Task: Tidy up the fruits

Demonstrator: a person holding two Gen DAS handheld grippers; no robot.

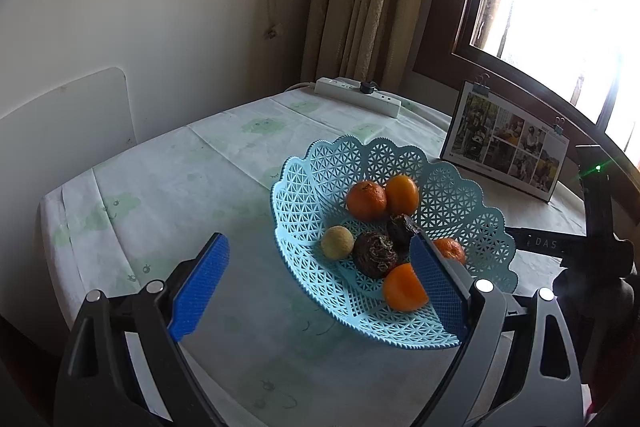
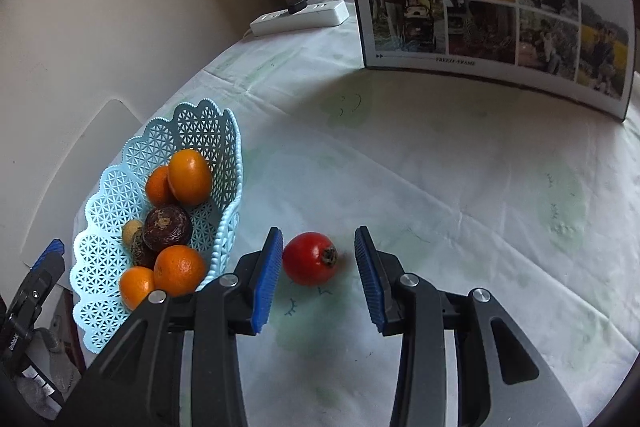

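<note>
A light blue lattice basket [image 1: 320, 163] [image 2: 120, 187] holds several oranges [image 1: 366, 200] [image 2: 189, 177], two dark wrinkled fruits [image 1: 374, 253] [image 2: 167, 228] and a small pale yellow fruit [image 1: 337, 242]. My left gripper [image 1: 320, 247] is open, its right finger over the basket's near side and its left finger over the cloth. A red pomegranate-like fruit [image 2: 310, 258] lies on the tablecloth to the right of the basket. My right gripper [image 2: 318, 239] is open around it, the left pad close to the fruit and the right pad apart from it.
A photo collage board [image 2: 492, 15] [image 1: 506, 143] stands at the far right of the table. A white power strip [image 1: 356, 95] [image 2: 300, 17] lies at the far edge by the curtain. A white chair back [image 1: 68, 115] is at the left.
</note>
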